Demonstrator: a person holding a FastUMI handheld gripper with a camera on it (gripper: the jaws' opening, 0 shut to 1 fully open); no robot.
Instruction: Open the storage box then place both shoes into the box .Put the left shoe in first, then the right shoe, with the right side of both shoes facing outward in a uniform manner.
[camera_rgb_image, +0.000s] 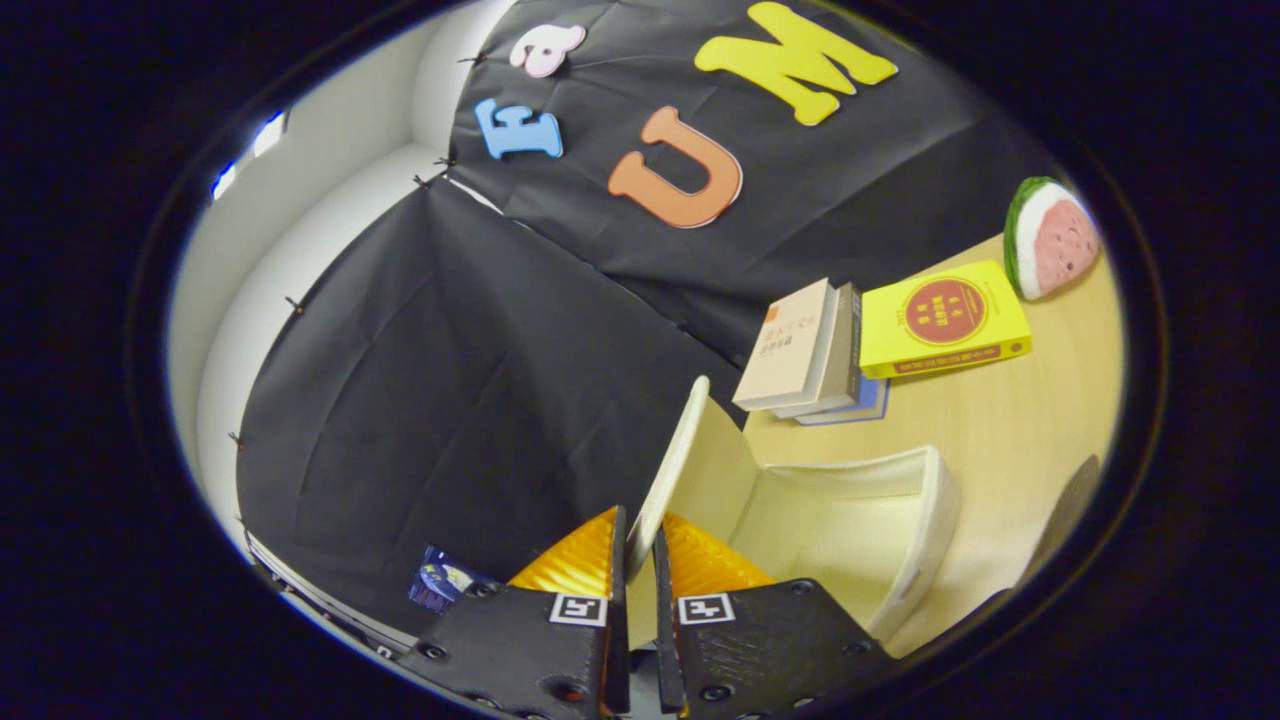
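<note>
Cream lid (668, 462) pinched edge-on in gripper (640, 560), raised over storage box (900, 520); could slip free and slam shut.

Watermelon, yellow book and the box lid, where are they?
Watermelon (1052, 238): gripper view, on its pink flesh.
Yellow book (942, 318): gripper view, on its cover.
Lid (672, 462): gripper view, on its edge, pinched between the fingers (585, 555).
</note>
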